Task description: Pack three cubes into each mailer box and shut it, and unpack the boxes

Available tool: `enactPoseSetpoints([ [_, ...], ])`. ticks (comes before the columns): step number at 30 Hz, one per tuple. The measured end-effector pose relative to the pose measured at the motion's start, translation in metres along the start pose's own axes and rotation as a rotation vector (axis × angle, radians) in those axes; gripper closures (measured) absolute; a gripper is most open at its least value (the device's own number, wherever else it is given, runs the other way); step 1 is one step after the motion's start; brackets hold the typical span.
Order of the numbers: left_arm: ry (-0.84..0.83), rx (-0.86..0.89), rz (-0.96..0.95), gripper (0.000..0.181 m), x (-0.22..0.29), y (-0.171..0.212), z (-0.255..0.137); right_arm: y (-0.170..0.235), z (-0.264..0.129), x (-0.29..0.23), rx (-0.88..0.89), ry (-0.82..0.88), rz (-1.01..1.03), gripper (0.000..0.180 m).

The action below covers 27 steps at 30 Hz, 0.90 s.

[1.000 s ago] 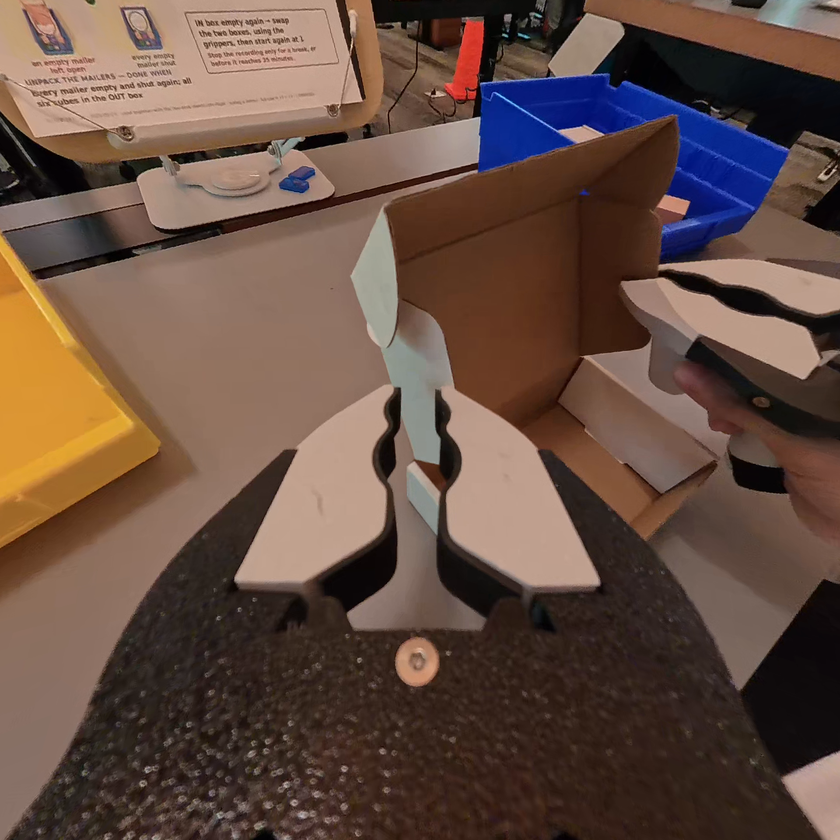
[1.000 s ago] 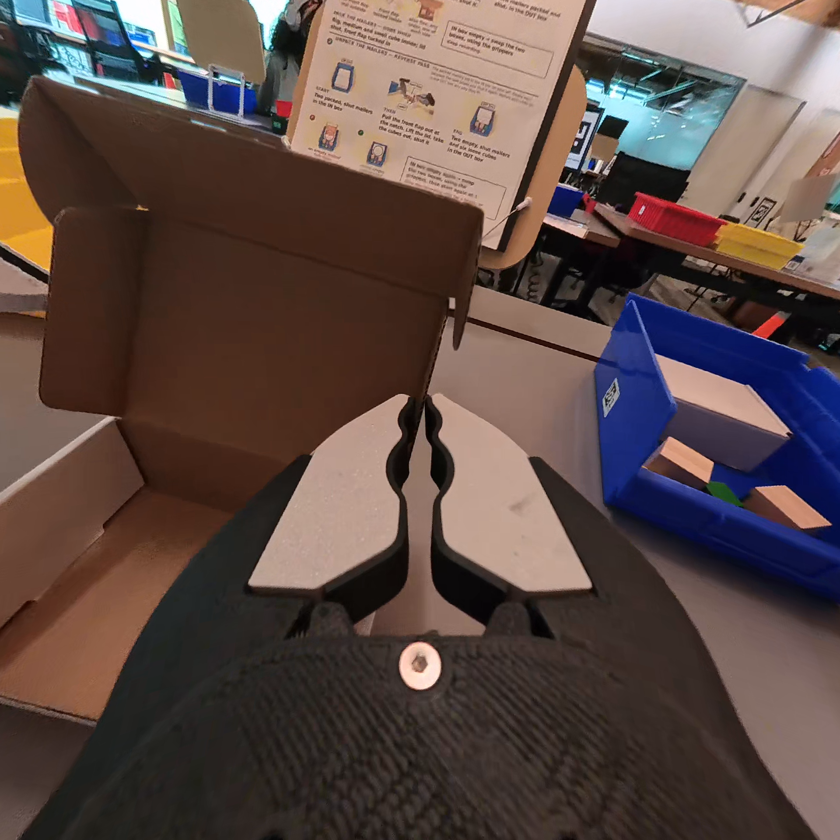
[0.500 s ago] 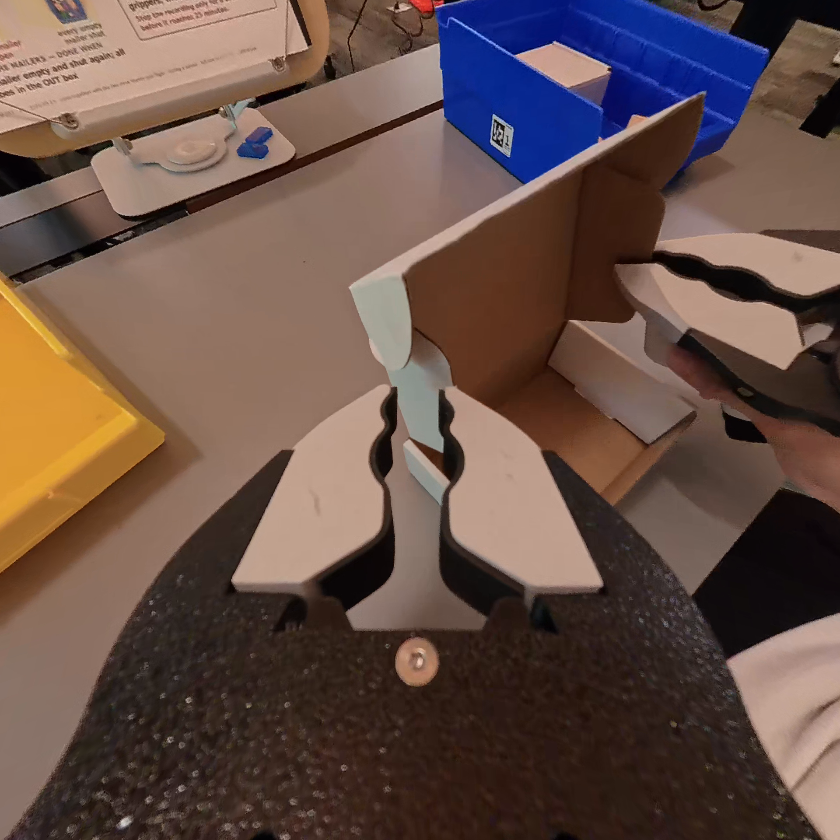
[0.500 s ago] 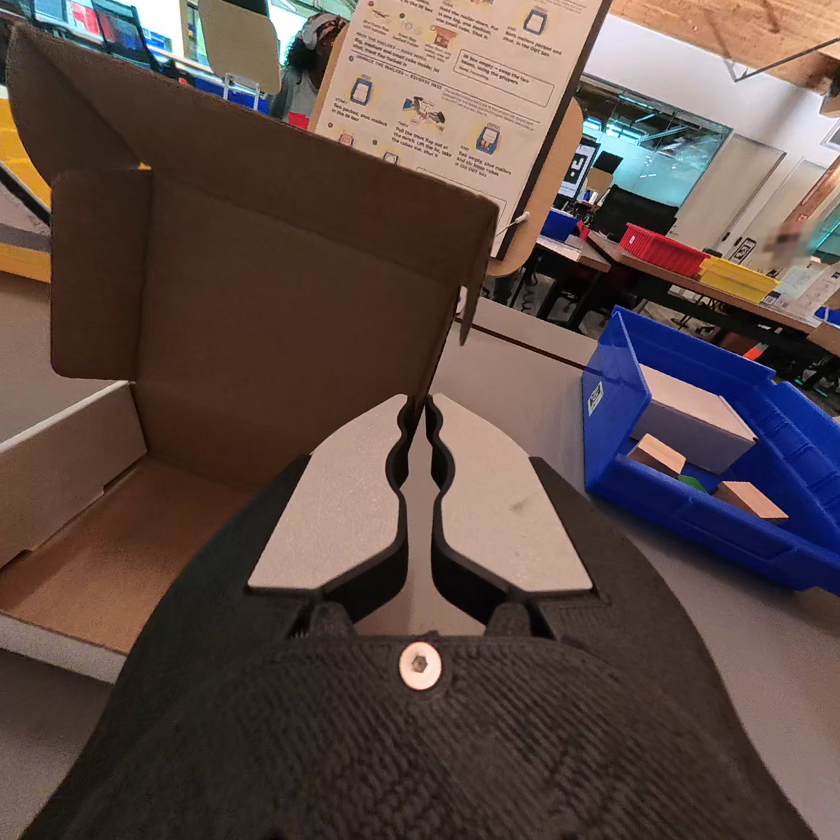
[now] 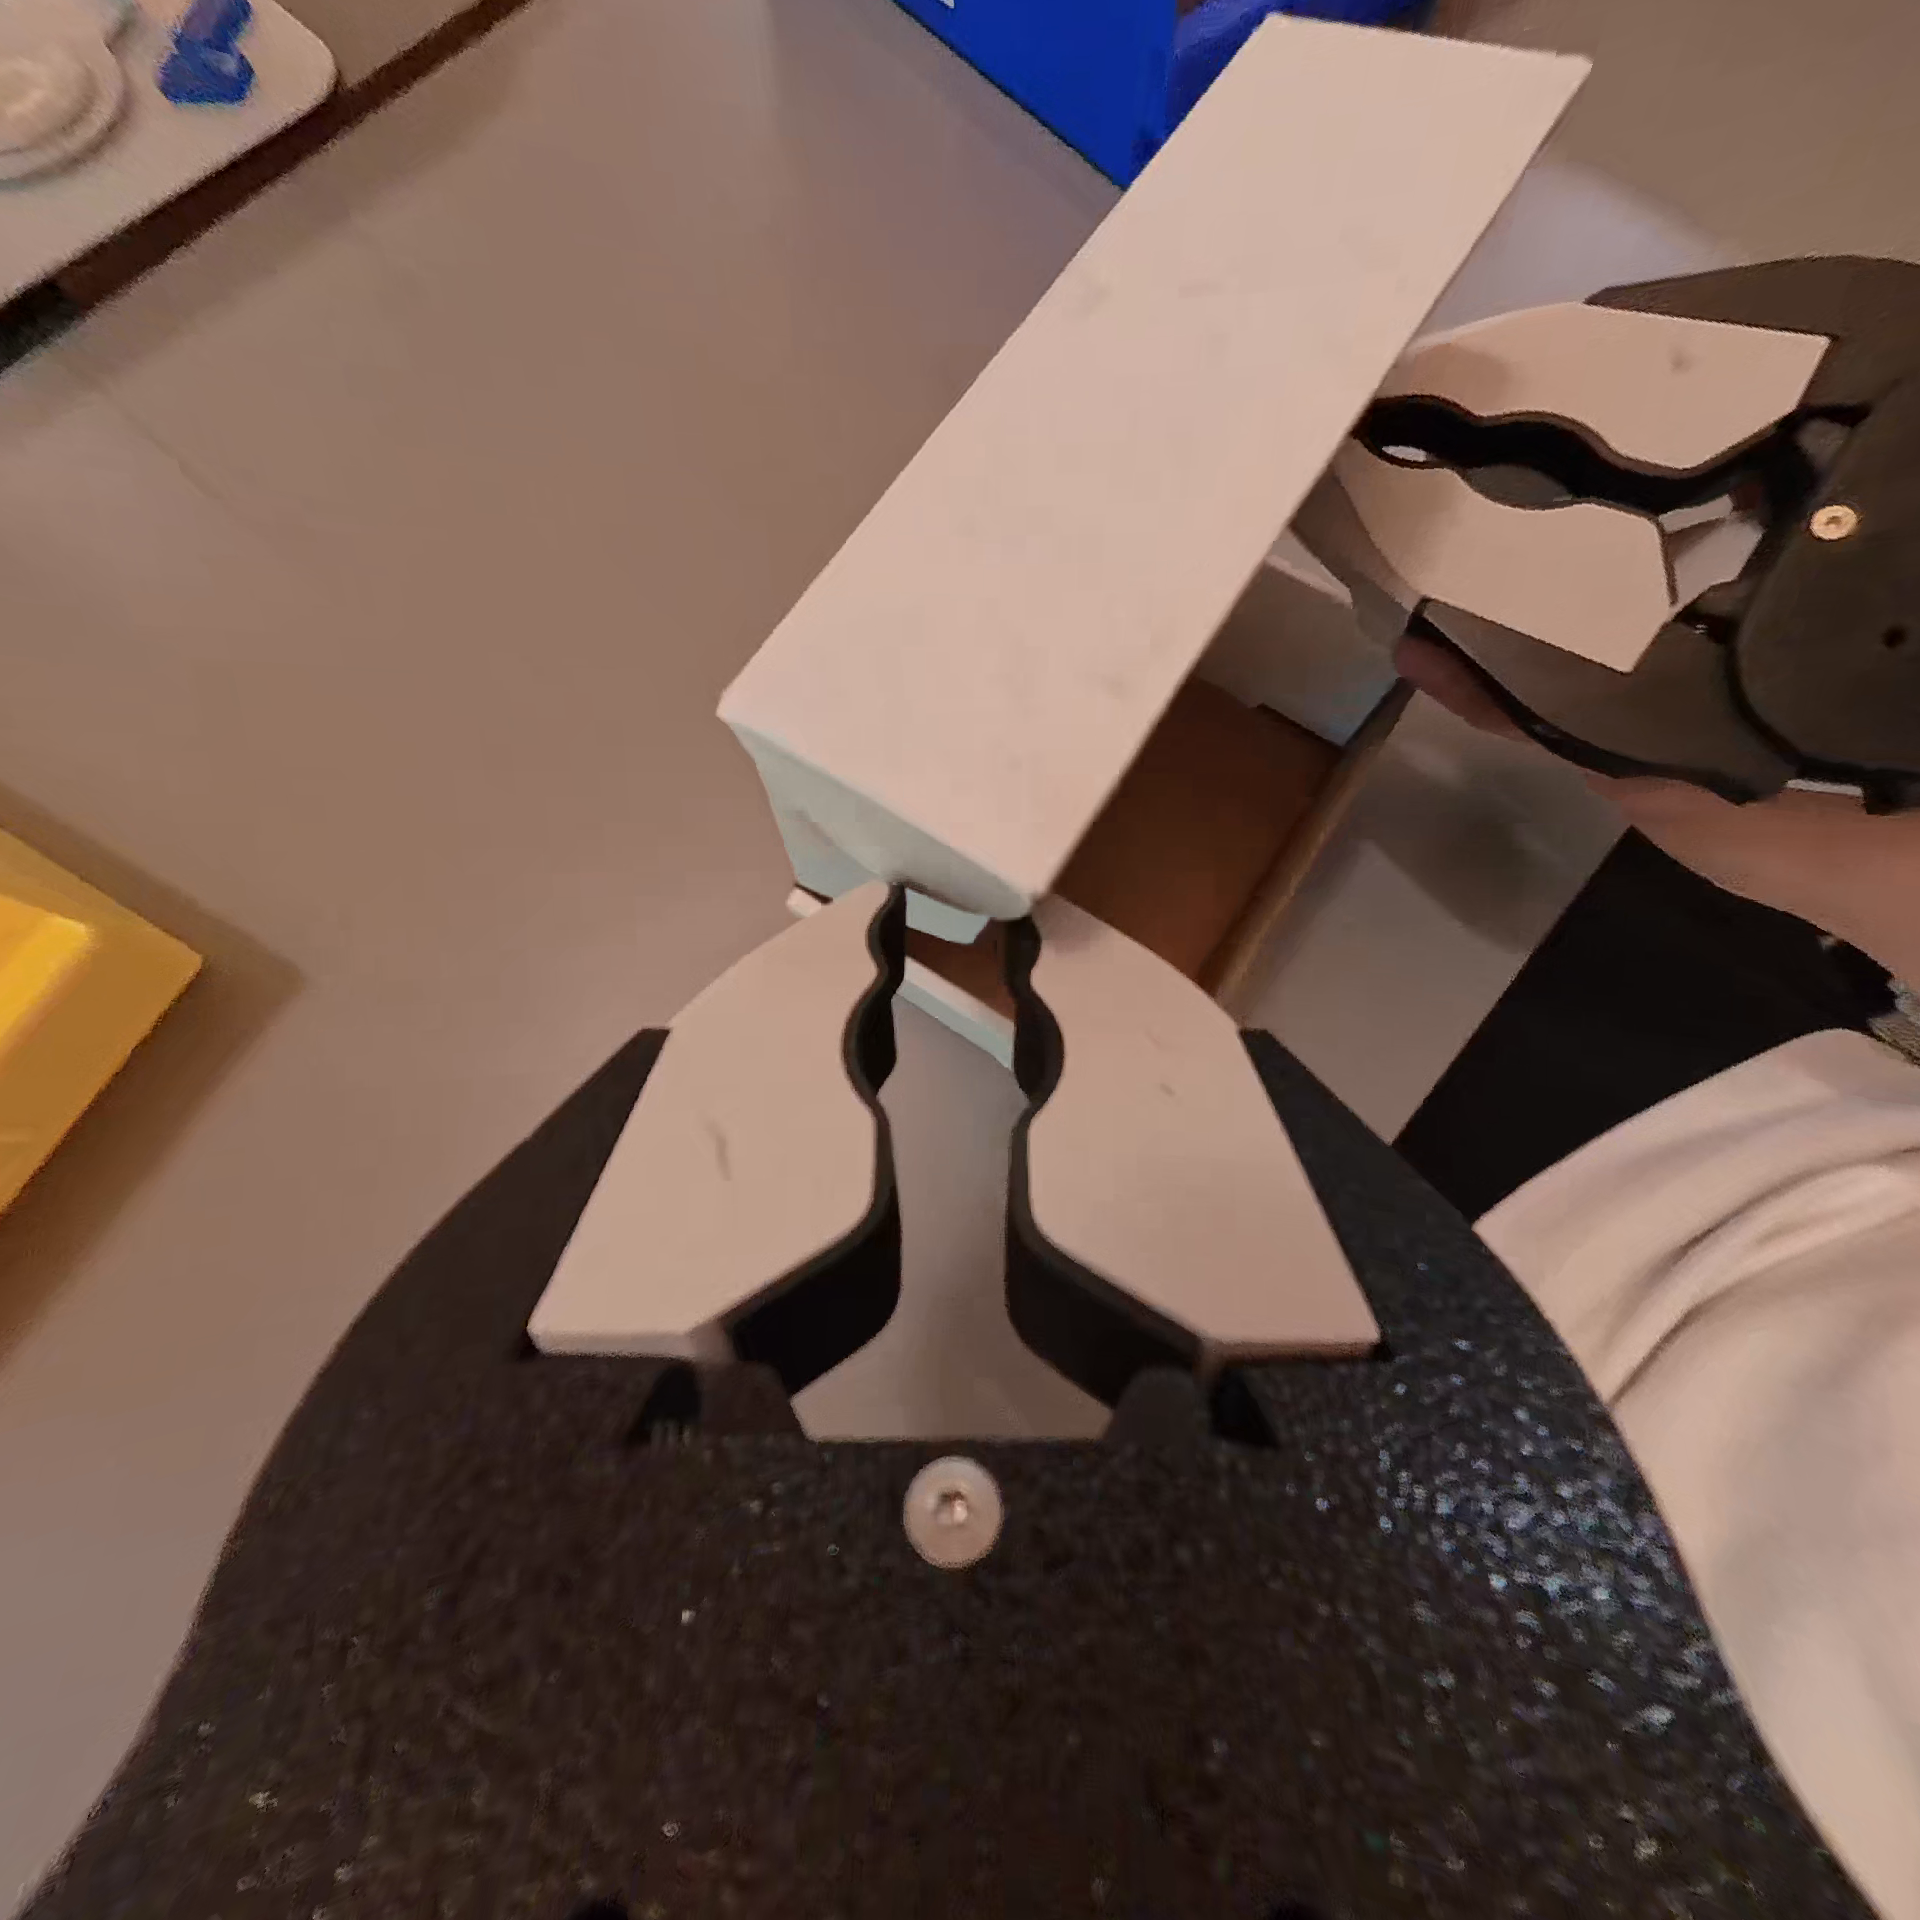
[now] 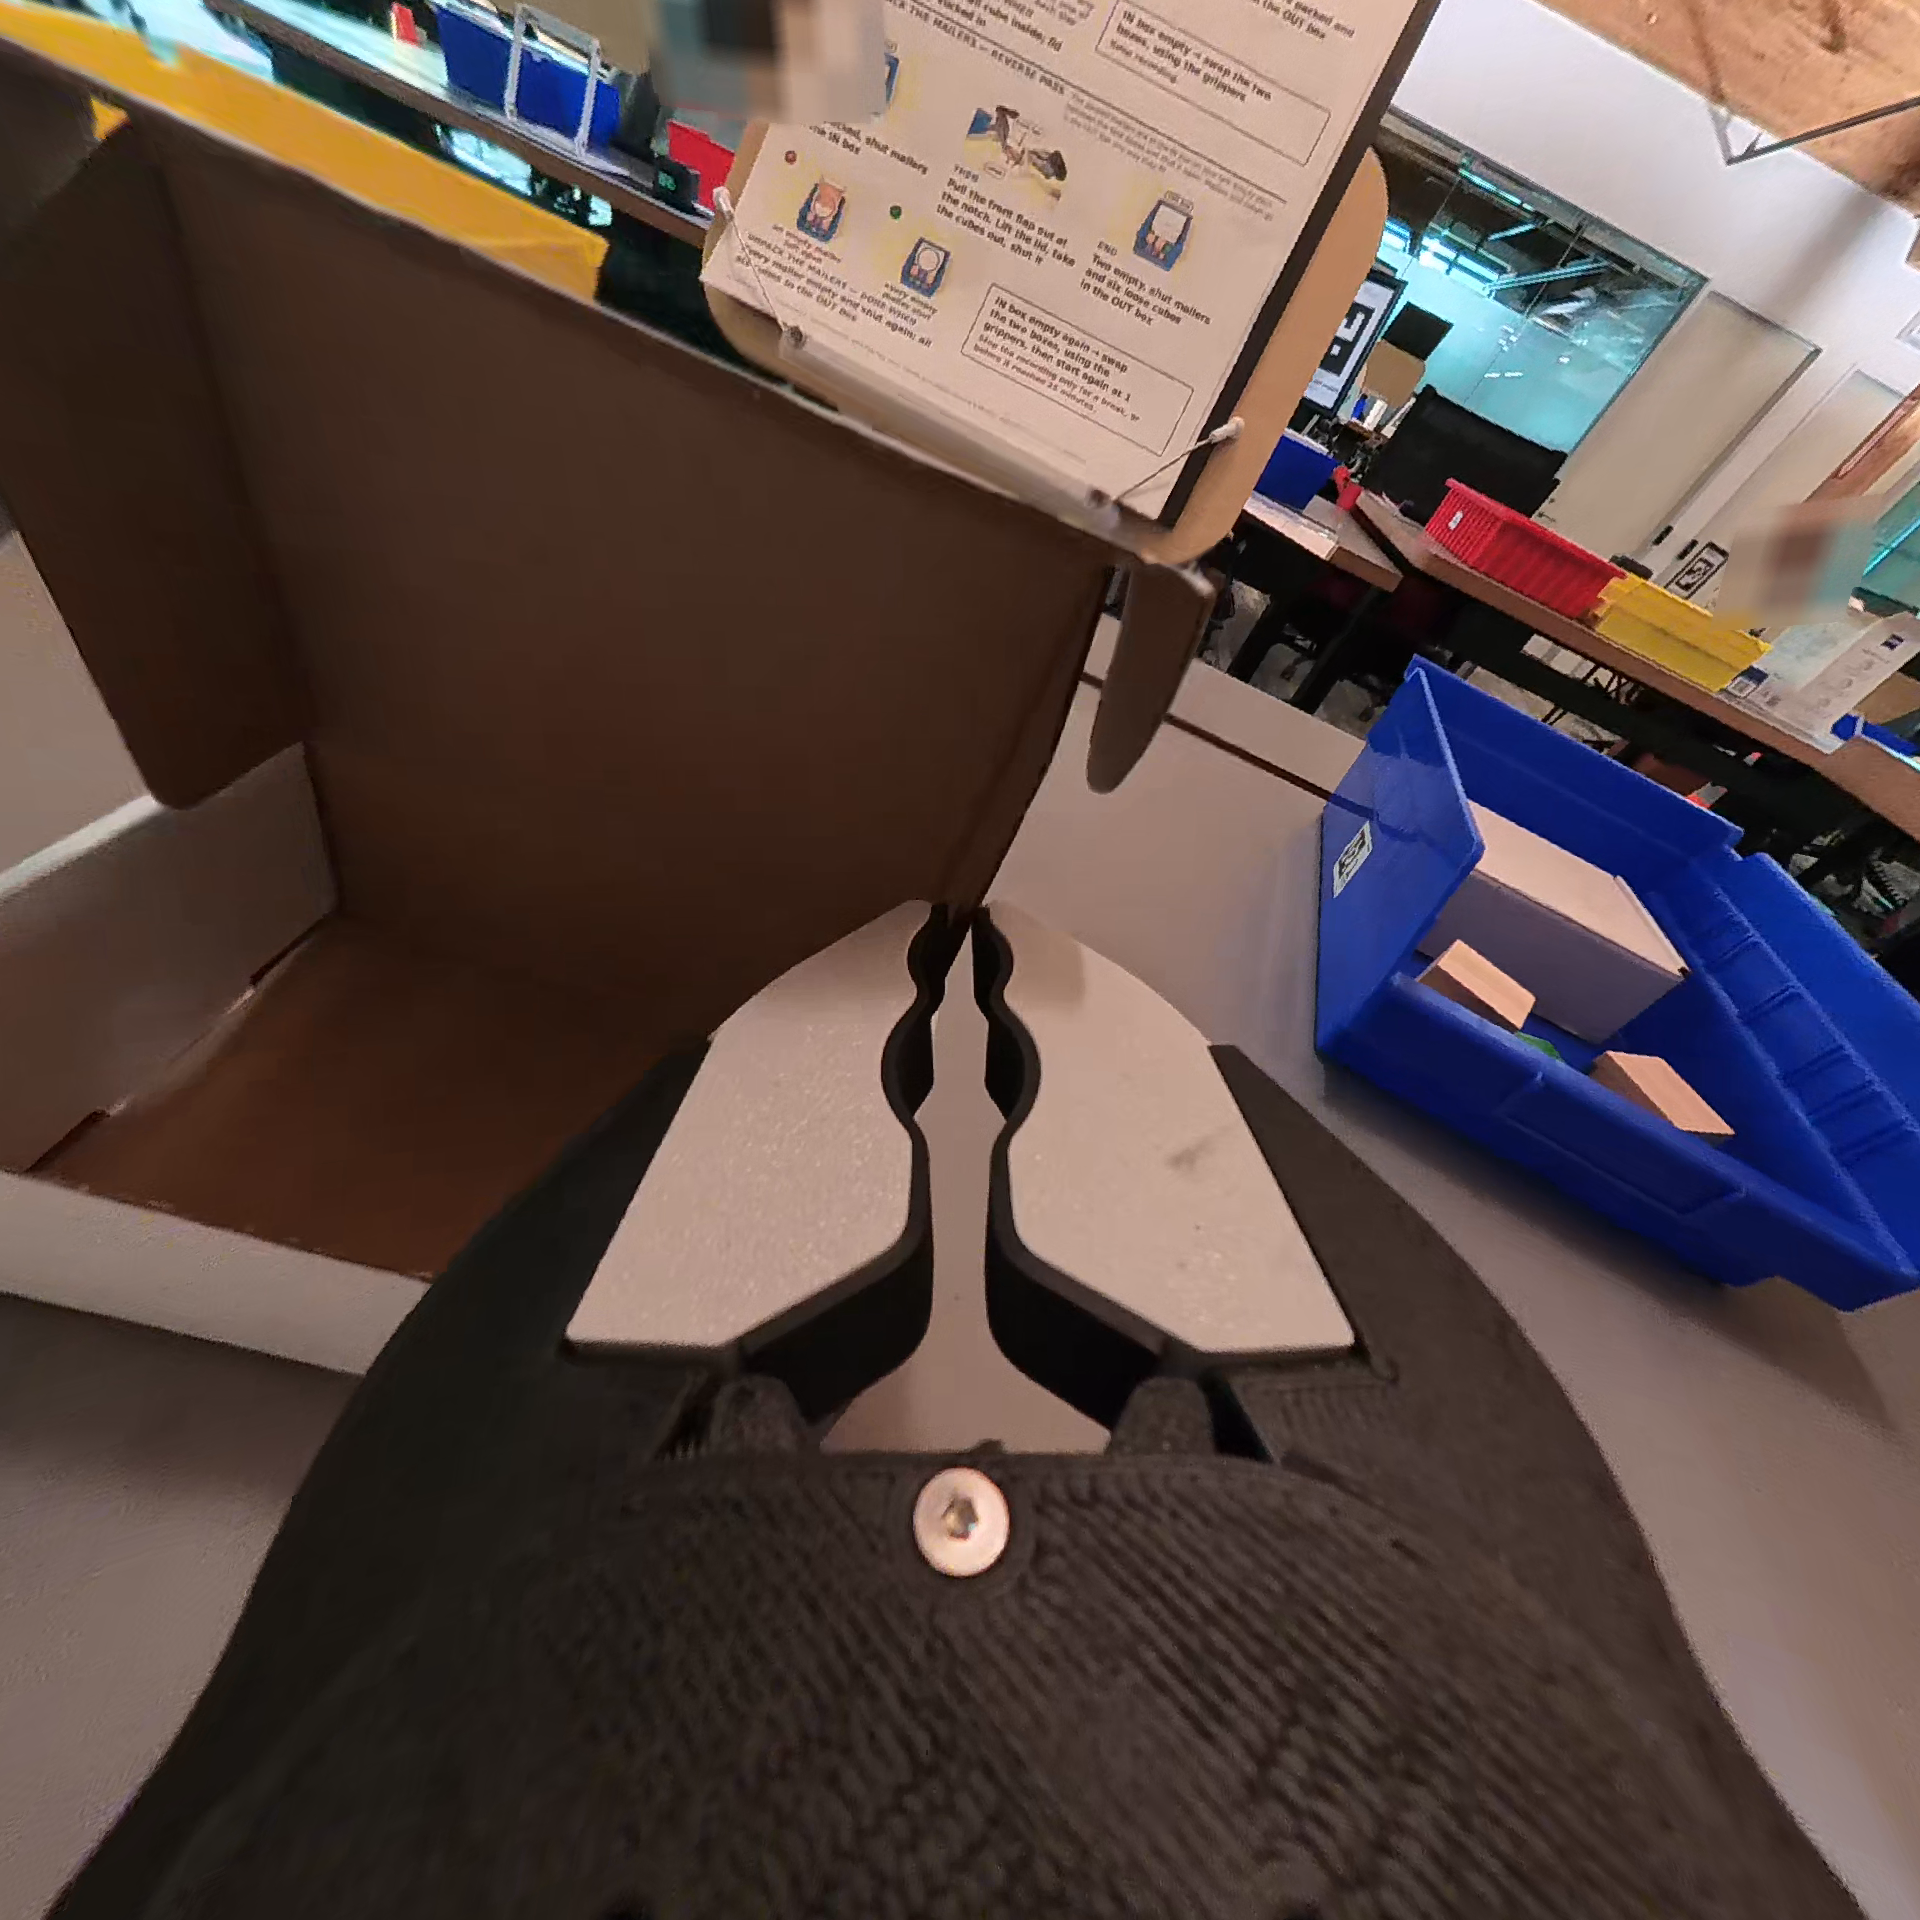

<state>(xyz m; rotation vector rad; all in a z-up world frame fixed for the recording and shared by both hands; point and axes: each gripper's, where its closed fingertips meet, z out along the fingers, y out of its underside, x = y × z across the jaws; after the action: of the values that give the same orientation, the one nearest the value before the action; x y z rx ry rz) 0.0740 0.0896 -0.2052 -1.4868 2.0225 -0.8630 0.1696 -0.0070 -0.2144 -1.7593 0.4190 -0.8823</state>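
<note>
A mailer box stands open on the grey table, white outside and brown inside. Its lid (image 5: 1091, 499) leans over the empty base (image 6: 343, 1091). My left gripper (image 5: 956, 920) is shut on the lid's left side flap. My right gripper (image 6: 954, 920) is shut on the lid's right edge near the hinge; it also shows in the left wrist view (image 5: 1371, 457). No cubes lie in this box. Two wooden cubes (image 6: 1475, 987) (image 6: 1657, 1096) and a shut white mailer (image 6: 1558, 914) lie in the blue bin (image 6: 1558, 1174).
A yellow bin (image 5: 62, 1018) stands at the left. The instruction board (image 6: 1039, 260) on its stand (image 5: 156, 135) is behind the box. A person's pale sleeve (image 5: 1714, 1351) is at the right. Other tables with bins are far behind. Across from one pair of fingers to the other is roughly 15 centimeters.
The lid has swung forward and down over the base with both grippers still on it. The left view has risen above it and now sees its white outside.
</note>
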Motion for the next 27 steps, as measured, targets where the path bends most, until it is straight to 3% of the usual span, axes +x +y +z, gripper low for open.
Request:
enactPoseSetpoints([
  [6,0.010,-0.064,0.017,0.158,0.007,0.009,0.005,0.004,-0.003,-0.003,-0.023,0.002,-0.061,0.175],
  [12,-0.134,-0.013,0.002,0.164,-0.015,0.001,0.016,0.002,-0.003,-0.009,-0.032,0.009,-0.121,0.173],
  [21,-0.192,0.042,-0.025,0.172,-0.031,-0.004,0.017,-0.005,-0.003,-0.010,-0.018,-0.028,0.002,0.160],
  [27,-0.215,0.065,-0.040,0.175,-0.036,-0.006,0.017,-0.026,-0.007,0.003,0.044,0.005,0.007,0.164],
])
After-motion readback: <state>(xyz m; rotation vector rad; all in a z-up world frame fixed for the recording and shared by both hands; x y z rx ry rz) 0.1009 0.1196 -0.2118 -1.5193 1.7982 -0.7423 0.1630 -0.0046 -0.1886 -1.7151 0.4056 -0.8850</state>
